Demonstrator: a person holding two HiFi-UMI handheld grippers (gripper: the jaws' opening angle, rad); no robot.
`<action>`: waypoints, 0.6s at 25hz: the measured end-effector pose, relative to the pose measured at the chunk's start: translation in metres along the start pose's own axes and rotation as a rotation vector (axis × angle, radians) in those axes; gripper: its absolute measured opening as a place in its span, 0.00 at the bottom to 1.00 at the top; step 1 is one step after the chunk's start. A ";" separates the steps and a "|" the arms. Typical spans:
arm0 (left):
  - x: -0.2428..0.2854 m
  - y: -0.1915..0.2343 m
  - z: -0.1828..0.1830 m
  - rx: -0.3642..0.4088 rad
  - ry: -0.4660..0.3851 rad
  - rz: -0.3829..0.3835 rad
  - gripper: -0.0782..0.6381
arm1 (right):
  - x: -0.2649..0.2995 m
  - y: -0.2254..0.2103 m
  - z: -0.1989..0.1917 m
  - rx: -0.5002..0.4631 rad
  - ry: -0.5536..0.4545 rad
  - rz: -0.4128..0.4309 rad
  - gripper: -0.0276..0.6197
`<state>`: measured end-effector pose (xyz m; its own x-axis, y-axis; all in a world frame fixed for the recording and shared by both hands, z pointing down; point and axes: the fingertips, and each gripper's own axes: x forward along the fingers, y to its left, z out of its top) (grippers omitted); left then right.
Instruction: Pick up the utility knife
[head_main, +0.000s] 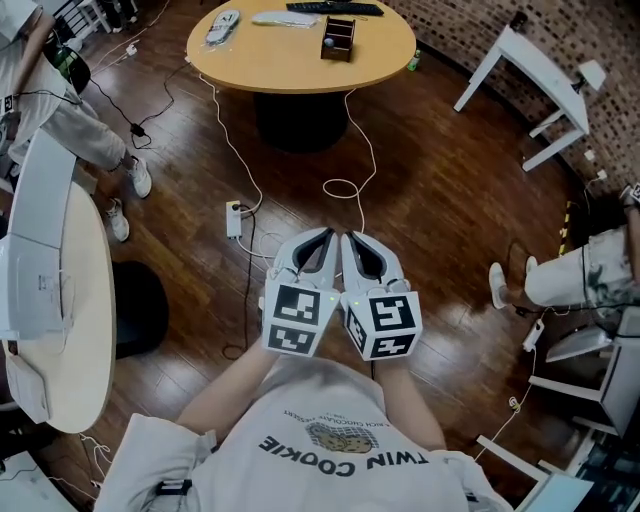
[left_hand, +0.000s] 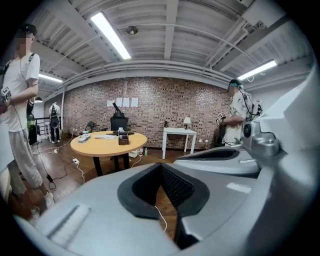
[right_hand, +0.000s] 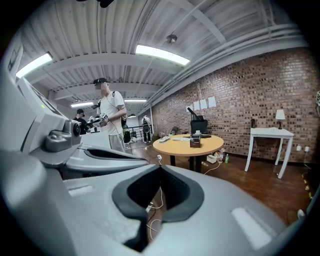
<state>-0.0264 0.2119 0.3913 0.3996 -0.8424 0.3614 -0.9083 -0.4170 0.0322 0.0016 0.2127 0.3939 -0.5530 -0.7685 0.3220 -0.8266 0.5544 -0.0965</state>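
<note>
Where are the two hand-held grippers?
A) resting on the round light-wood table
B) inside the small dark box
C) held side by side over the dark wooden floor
C: the left hand-held gripper and right hand-held gripper hover together above dark wooden floor, with the round light-wood table ahead.

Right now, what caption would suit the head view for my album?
Person holds left tongs and right tongs, both shut and empty, side by side above wooden floor, facing round table.
</note>
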 end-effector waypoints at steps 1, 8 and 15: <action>0.003 0.008 0.002 -0.001 0.000 -0.007 0.12 | 0.009 0.001 0.003 0.001 0.002 -0.005 0.05; 0.021 0.060 0.016 0.004 -0.012 -0.037 0.12 | 0.061 0.012 0.025 -0.006 0.003 -0.029 0.05; 0.039 0.093 0.020 0.001 -0.008 -0.068 0.12 | 0.097 0.011 0.036 0.007 -0.001 -0.060 0.05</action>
<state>-0.0930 0.1333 0.3897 0.4617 -0.8146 0.3510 -0.8787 -0.4741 0.0556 -0.0648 0.1333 0.3902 -0.5021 -0.8008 0.3264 -0.8592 0.5048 -0.0833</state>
